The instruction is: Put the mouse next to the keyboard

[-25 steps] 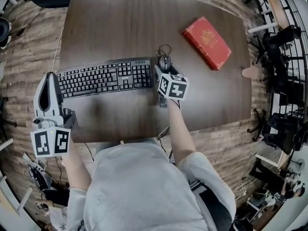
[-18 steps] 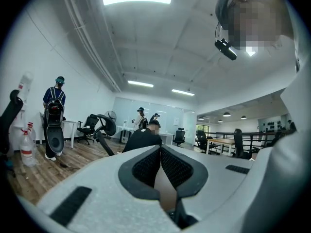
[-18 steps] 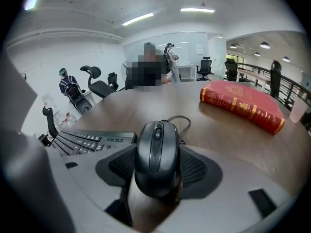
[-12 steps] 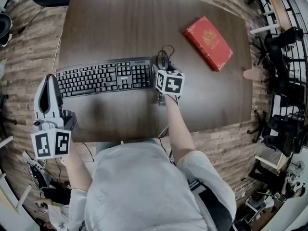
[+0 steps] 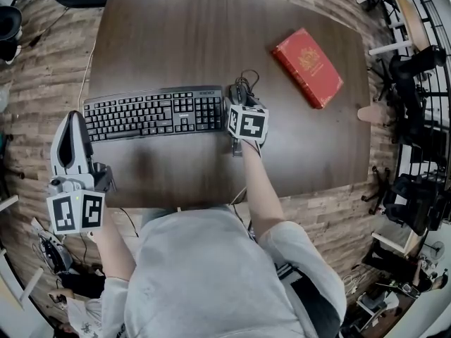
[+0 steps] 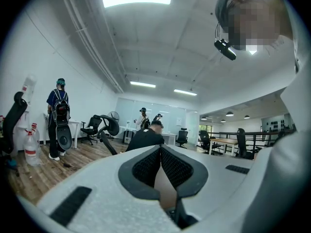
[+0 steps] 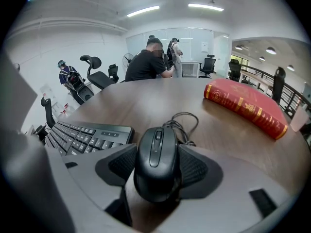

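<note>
Right gripper: jaws clenched on the black wired mouse, one dark textured pad pressed against each flank, and the mouse's buttons and scroll wheel facing up. In the head view the black wired mouse sits just beside the right end of the black full-size keyboard, near its number pad, low over the dark brown wooden counter. Whether the mouse's underside touches the counter cannot be determined. Its black cable lies in a loose coil on the counter directly beyond the mouse. A red hardback book with gold marking lies flat and at an angle, well apart to the right of the mouse and keyboard. Left gripper: jaws closed on each other at the tips, with nothing between them. It is held off the counter's near left edge, near the keyboard's left end but apart from it, and its camera faces the ceiling lights and the room, where office chairs and several persons are seen.
</note>
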Motion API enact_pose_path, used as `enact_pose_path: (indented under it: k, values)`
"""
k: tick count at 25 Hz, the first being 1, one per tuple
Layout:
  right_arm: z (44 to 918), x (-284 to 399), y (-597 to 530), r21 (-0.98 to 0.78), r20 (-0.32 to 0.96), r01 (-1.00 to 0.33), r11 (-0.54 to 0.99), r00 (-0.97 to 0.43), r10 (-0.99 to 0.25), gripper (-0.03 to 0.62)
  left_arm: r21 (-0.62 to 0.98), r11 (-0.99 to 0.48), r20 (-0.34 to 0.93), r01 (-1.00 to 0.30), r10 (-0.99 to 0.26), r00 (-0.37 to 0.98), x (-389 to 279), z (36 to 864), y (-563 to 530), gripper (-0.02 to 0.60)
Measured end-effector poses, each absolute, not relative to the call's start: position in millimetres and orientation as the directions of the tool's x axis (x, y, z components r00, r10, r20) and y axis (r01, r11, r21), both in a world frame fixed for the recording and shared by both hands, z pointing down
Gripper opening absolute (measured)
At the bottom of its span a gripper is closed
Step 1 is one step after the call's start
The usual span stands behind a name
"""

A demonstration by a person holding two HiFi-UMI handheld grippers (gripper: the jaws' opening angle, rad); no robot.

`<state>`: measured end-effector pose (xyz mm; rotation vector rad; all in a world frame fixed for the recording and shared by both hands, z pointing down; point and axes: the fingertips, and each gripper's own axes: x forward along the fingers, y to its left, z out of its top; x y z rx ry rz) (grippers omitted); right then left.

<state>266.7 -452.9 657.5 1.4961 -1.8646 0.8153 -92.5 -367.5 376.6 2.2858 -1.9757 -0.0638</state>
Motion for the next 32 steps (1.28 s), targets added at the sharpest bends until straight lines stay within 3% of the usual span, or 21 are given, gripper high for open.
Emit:
enact_pose_path:
  k: [9, 14, 15, 17, 18, 24, 32]
  values:
    - [645, 268, -454, -0.136, 0.736, -0.978, 0.155, -0.205, -0.645, 0.258, 0.114, -0.146, 0.030, -0.983, -0.988, 0.150, -95, 371, -364, 0.011]
    - [611, 265, -445, -0.185, 0.650, -0.969, 0.162, -0.244, -0.720, 0.254, 0.118, -0.168, 0.010, -0.979, -0.985, 0.171, -96, 366, -363, 0.011]
    - [601, 263, -443, -0.198, 0.622, -0.966, 0.167, -0.256, -0.740, 0.211, 0.119, -0.175, 0.006, -0.977, -0.984, 0.177, -96, 364, -363, 0.012]
    - [581, 258, -438, -0.202, 0.567, -0.963, 0.181, -0.265, -0.780, 0.060, 0.120, -0.191, -0.002, -0.974, -0.981, 0.192, -96, 362, -363, 0.011]
    - [572, 255, -435, -0.196, 0.542, -0.961, 0.194, -0.271, -0.795, 0.035, 0.121, -0.199, -0.006, -0.972, -0.980, 0.200, -96, 360, -362, 0.012]
    - [521, 226, -415, -0.108, 0.426, -0.952, 0.288, -0.306, -0.852, 0.020, 0.123, -0.250, -0.021, -0.960, -0.968, 0.249, -100, 353, -356, 0.011]
    - [461, 205, -384, -0.082, 0.301, -0.951, 0.299, -0.309, -0.902, 0.020, 0.116, -0.325, -0.040, -0.938, -0.946, 0.323, -99, 342, -345, 0.012]
